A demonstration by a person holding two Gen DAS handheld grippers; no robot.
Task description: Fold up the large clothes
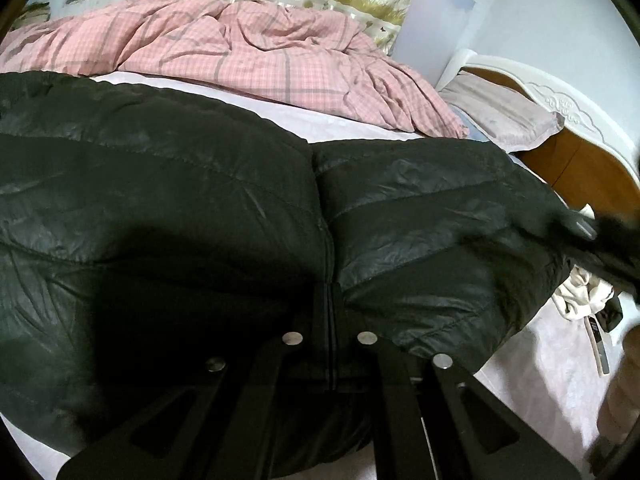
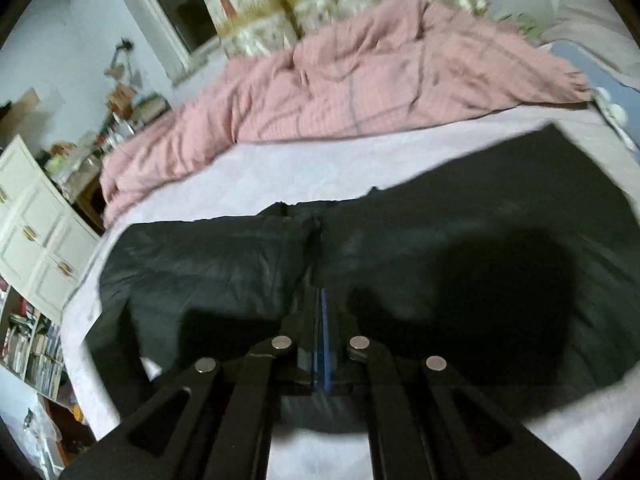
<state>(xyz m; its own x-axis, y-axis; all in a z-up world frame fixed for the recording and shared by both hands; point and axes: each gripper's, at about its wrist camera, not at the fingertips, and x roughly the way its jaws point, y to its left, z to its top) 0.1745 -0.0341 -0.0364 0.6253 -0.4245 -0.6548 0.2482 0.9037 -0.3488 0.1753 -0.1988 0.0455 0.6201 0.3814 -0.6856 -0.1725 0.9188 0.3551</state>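
The bed (image 2: 304,168) carries a pink checked quilt (image 1: 248,52) along its far side. On the near side of that quilt, well apart from it, lies the black puffer jacket (image 1: 168,184): bulky, soft, probably light, with a slick shell likely to slip. Seams and hem edges offer the best hold. Left gripper (image 1: 330,316): fingers pressed together over the jacket; whether they pinch fabric cannot be told. Right gripper (image 2: 320,312): fingers nearly closed, likewise undetermined.
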